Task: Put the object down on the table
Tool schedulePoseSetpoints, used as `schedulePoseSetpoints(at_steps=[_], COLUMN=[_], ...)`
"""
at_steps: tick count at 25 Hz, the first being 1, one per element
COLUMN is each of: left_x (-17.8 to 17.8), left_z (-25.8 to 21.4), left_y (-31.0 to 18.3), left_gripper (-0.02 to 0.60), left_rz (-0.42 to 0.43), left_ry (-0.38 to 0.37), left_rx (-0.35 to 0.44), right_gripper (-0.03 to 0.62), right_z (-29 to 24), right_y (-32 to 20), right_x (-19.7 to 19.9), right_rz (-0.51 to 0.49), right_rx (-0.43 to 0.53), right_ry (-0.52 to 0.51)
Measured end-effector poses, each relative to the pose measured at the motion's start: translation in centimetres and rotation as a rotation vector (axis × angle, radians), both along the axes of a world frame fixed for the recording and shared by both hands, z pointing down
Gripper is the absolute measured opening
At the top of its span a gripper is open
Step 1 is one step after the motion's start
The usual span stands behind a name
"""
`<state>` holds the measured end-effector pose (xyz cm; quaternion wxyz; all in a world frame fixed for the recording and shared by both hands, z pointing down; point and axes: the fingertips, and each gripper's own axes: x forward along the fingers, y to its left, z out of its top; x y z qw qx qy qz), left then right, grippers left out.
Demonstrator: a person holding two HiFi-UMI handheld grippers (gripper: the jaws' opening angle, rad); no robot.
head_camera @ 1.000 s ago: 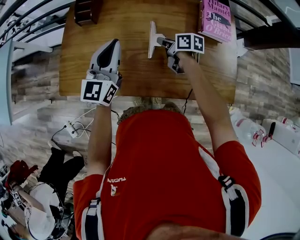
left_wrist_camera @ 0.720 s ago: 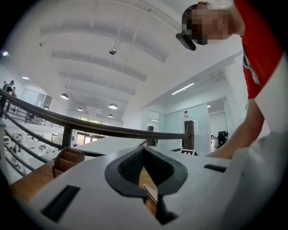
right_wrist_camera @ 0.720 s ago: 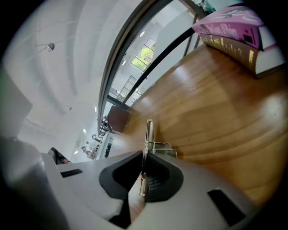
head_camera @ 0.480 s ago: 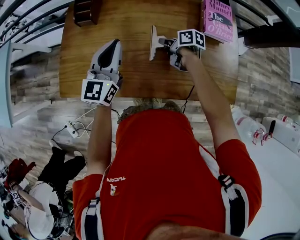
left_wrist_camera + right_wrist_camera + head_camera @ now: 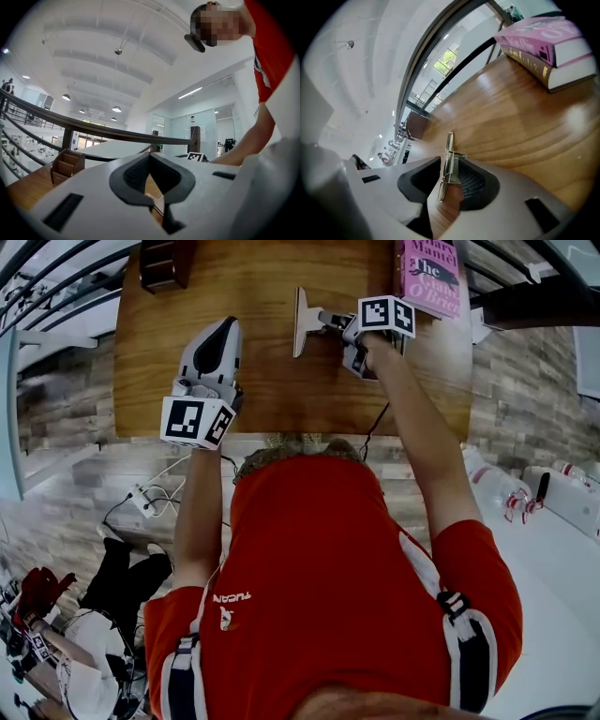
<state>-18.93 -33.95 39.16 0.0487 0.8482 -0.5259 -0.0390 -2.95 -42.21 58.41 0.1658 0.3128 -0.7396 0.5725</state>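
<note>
A silver metal spring clip point(image 5: 301, 322) is at the middle back of the wooden table point(image 5: 262, 381). My right gripper point(image 5: 328, 322) reaches to it from the right. In the right gripper view the clip point(image 5: 449, 150) stands on edge between the jaws of the right gripper point(image 5: 450, 178). The jaws are opening, and a gap shows beside the left pad. I cannot tell whether the clip rests on the wood. My left gripper point(image 5: 217, 341) lies at the table's left front, tilted upward. In its own view the left gripper point(image 5: 150, 158) has its tips together and nothing between them.
Two stacked books, the top one pink point(image 5: 431, 273), lie at the back right corner, just right of my right gripper; the books point(image 5: 548, 40) also show in its view. A brown wooden organizer point(image 5: 167, 261) stands at the back left. Beyond the table runs a railing point(image 5: 117, 133).
My right hand has edged slightly toward the back right, with the clip staying almost where it was. The left gripper has not moved.
</note>
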Motion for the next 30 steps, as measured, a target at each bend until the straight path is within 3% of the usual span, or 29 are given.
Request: schedulePoseSetpoints(at_steps=[4, 8, 23, 30], left_x=[0.7, 1.6, 4.1, 5.5], left_z=[-0.1, -0.4, -3.1, -5.7], left_y=[0.2, 0.4, 2.5, 3.7], left_gripper=[0.009, 0.009, 0.009, 0.009], left_rz=[0.011, 0.027, 0.086, 0.125], left_ry=[-0.001, -0.005, 0.015, 0.026], left_rx=[0.001, 0.006, 0.049, 0.094], right_gripper=[0.135, 0.133, 0.055, 0.036], right_z=[-2.0, -5.5, -21.9, -25.6], right_y=[-0.1, 0.0, 6.1, 9.6], right_x=[0.9, 1.4, -0.3, -1.3], right_rz=[-0.026, -0.062, -0.072, -0.080], right_rx=[0.128, 0.322, 0.986, 1.210], right_ry=[0.042, 0.067, 0.004, 0.017])
